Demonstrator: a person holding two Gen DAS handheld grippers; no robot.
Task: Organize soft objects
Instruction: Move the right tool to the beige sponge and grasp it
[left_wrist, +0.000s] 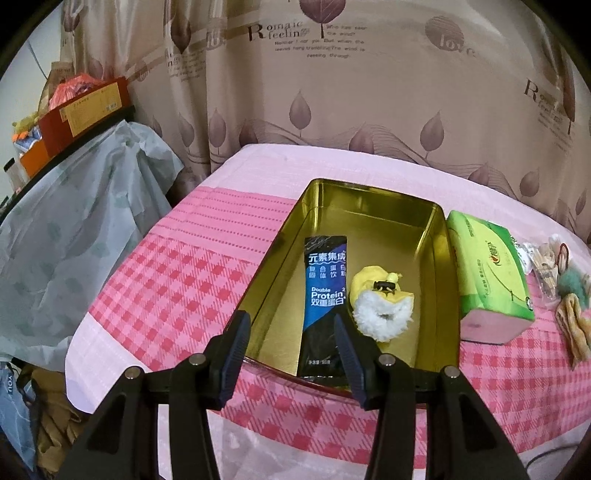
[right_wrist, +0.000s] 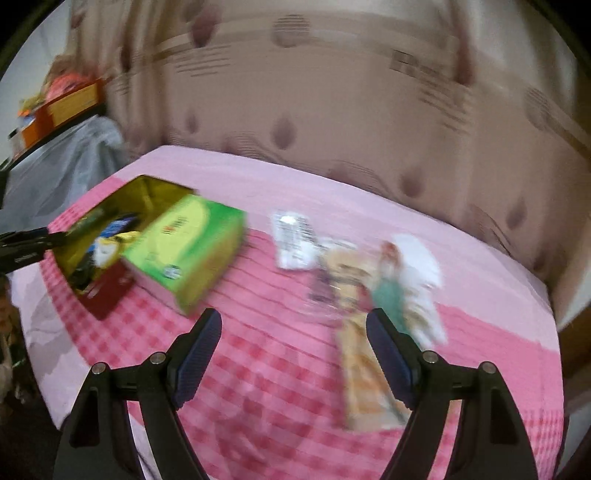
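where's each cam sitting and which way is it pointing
Left wrist: sits on the left claw, looking forward and down into the gold tin holding a protein sachet and a yellow plush; both open fingers show.
Right wrist: sits on the right claw, looking forward and down at the pink checked cloth and a blurred pile of small items; both open fingers show, with the left claw at the left edge.
Shared: the tin, the green tissue pack, cloth and curtain.
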